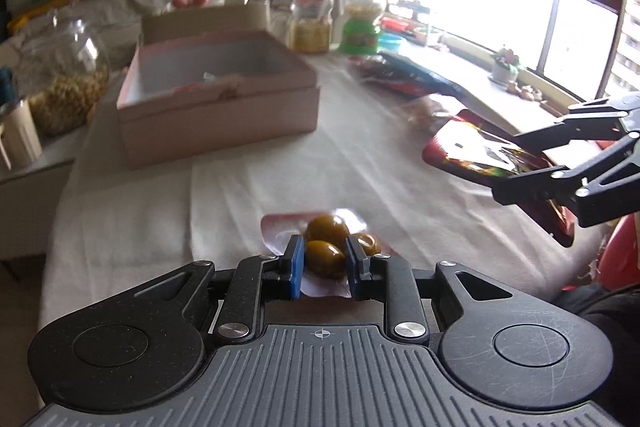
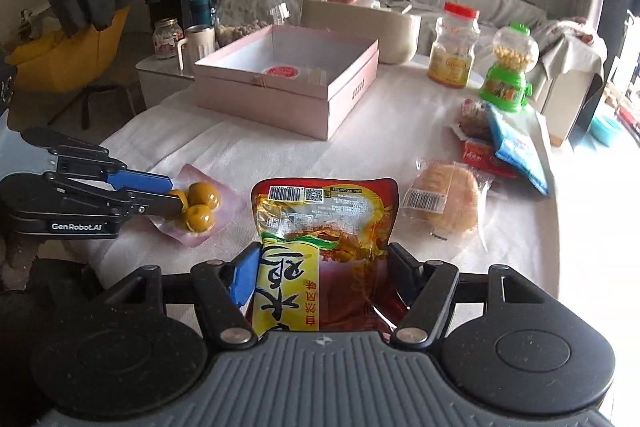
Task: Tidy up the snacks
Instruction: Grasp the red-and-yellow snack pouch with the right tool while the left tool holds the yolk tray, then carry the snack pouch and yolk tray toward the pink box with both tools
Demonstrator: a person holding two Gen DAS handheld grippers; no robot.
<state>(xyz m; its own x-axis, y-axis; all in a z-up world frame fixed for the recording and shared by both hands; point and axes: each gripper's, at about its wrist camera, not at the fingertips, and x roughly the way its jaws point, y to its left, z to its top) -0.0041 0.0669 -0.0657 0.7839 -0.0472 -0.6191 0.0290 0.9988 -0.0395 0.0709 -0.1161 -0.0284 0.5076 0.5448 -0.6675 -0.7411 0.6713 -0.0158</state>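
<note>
A white-clothed table [image 2: 280,147] carries an open pink box [image 2: 352,83] at its far side; the left gripper [image 1: 321,263] pinches an egg pack [image 1: 328,243], the right gripper [image 2: 320,279] clamps a red pouch [image 2: 324,219], both low over the cloth near the front edge; carry each level above the box wall; release only once inside.

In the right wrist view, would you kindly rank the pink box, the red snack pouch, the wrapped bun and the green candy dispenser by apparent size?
1. pink box
2. red snack pouch, held near the camera, so it looks bigger than it is
3. wrapped bun
4. green candy dispenser, farther away, so its rank below the bun is unsure
</note>
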